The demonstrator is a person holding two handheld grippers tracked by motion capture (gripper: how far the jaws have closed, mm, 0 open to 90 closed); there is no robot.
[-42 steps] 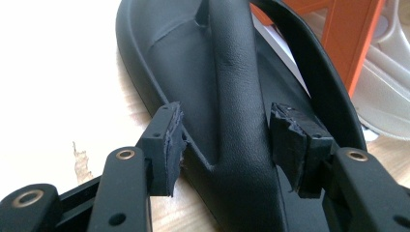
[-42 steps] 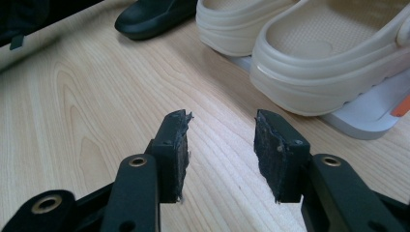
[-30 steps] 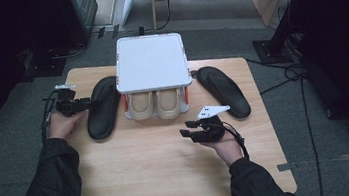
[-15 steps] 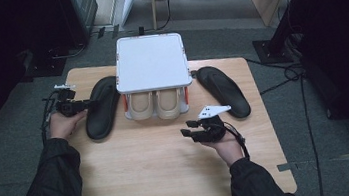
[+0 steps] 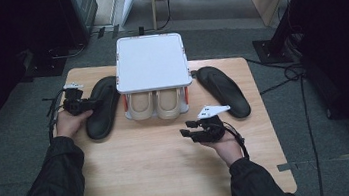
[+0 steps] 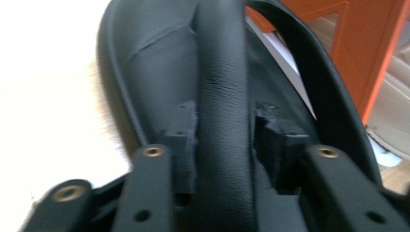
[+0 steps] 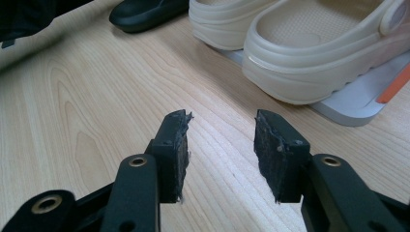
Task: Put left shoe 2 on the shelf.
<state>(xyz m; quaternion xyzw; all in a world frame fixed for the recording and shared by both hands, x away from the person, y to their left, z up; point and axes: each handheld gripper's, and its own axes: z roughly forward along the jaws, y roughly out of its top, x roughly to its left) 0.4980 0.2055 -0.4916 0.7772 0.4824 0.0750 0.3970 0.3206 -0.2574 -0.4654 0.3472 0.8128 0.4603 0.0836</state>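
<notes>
Because the left gripper (image 6: 225, 159) has just been closing its jaws on the strap of the black slipper (image 5: 101, 107), left of the white shoe rack (image 5: 150, 60), a lift might let the smooth, rounded strap slide through. The slipper is matte and soft. The right gripper (image 7: 220, 154) hovers open over the table (image 5: 161, 170).

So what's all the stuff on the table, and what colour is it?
Black slippers: two, black; left one beside the rack's left side, right one beside its right side.
Cream clogs: two, cream, side by side on the rack's lower shelf.
Shoe rack: one, white with orange posts, at the table's far middle.
Table: one, light wood.
Left gripper: black, jaws just closing around the left slipper's strap.
Right gripper: black, open, empty, above bare table.
</notes>
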